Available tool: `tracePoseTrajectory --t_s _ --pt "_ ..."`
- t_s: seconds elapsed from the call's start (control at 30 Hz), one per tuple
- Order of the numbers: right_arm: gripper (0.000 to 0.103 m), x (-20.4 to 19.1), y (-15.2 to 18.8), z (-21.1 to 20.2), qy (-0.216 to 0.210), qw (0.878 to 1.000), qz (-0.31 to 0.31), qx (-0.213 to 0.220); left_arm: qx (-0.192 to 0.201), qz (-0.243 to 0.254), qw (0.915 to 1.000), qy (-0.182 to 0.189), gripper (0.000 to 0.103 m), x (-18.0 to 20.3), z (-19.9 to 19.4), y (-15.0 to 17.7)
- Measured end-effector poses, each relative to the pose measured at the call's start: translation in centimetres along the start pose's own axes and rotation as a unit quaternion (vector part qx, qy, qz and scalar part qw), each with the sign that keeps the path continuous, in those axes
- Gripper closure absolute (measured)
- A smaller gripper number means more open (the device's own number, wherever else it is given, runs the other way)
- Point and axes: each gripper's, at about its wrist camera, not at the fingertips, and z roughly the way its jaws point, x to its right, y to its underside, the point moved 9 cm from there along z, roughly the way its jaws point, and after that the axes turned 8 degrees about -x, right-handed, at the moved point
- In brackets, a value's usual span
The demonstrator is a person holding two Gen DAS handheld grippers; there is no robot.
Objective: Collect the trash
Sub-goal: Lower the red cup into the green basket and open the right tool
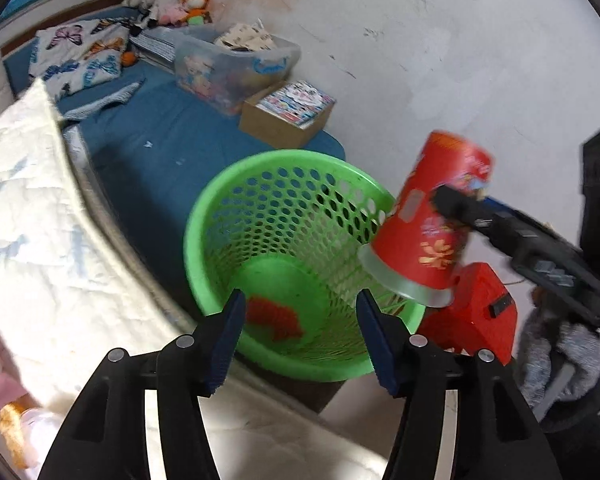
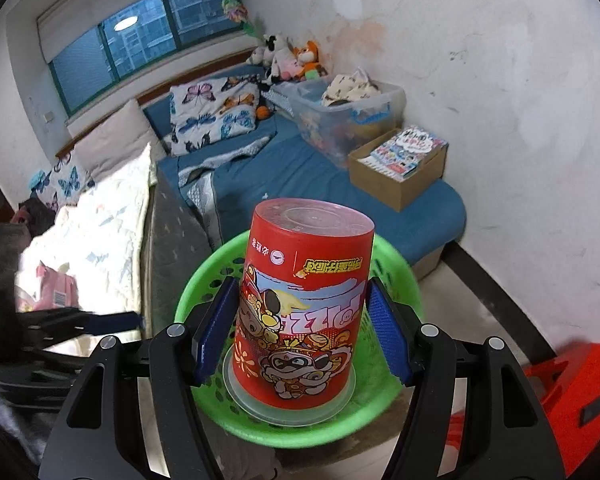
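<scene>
Red cup (image 2: 300,304) — upside down, clamped between right tongs (image 2: 300,332).

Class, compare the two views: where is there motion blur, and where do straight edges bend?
Left wrist view: the red cup and right gripper are smeared, the green basket softer. Right wrist view: the cup is sharp; the window frame bows near the rim.

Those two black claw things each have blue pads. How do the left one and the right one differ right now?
The left gripper has nothing between its blue pads and stands open over the green basket; the right gripper is clamped on a red cup, held upside down. Below the left one a red scrap lies in the basket; the right one's cup hangs above the basket rim. Both point downward at the basket.
</scene>
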Motion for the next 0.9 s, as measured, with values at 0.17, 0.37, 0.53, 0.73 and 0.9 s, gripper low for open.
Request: tracePoseTrajectory --t_s 0.17,0.37,0.53,0.73,0.9 --pt "0.038 -0.9 0.4 4.8 0.003 0.999 -0.009 -0.044 0.026 -0.022 0.9994 -0.008 0.043 -1.8 -3.0 1.1" --pt "0.038 -0.9 1.5 9.8 0.017 0.995 -0.011 -0.101 0.049 -0.053 0.9970 -0.028 0.040 -4.1 -6.9 3.7" --pt "0.038 -0.7 2.4 12.2 0.025 0.990 -0.014 -0.140 0.074 -0.068 0.9941 -0.041 0.038 -5.6 -10.4 6.9" --pt "0.041 -0.6 3.2 14.1 0.043 0.985 -0.018 -0.169 0.104 -0.093 0.9886 -0.056 0.035 -7.3 -14.1 9.8" --pt "0.042 -1.6 3.9 14.4 0.039 0.984 -0.023 -0.174 0.125 -0.114 0.9834 -0.066 0.035 -8.7 -16.9 11.4"
